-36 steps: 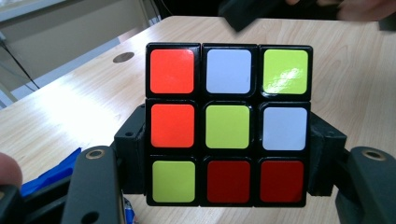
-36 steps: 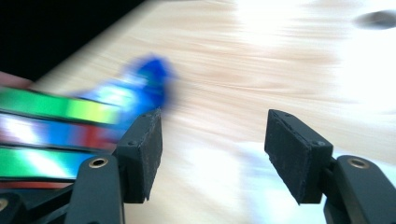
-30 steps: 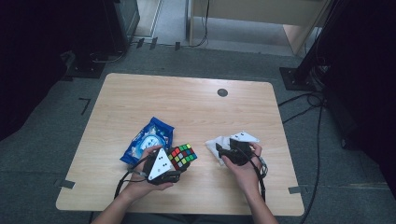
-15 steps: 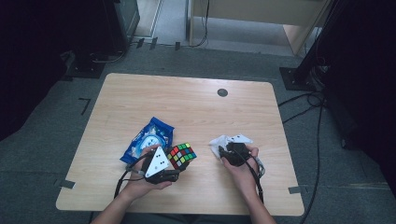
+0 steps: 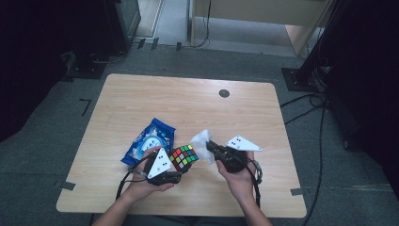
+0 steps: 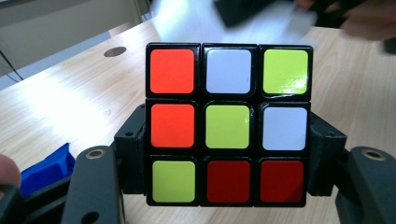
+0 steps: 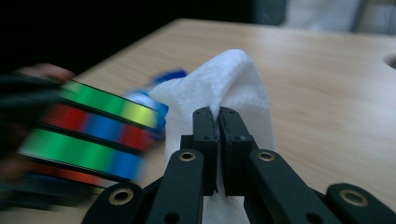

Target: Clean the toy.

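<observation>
- The left hand-held gripper (image 5: 175,170) is black, with a grey three-cornered plate on top marked by small dark dots
- The right hand-held gripper (image 5: 210,146) is black too, and its grey plate bears the same dots
- A black cable loops from each, near the wrists
- Seen close, the jaws are flat black blocks on angled black link arms, each arm with a brass-ringed pivot hole and small screws
- Forearms bare, no sleeves in view

Blue snack bag (image 5: 149,141) on wooden table (image 5: 141,101); round grommet (image 5: 224,93) near far edge.
</observation>
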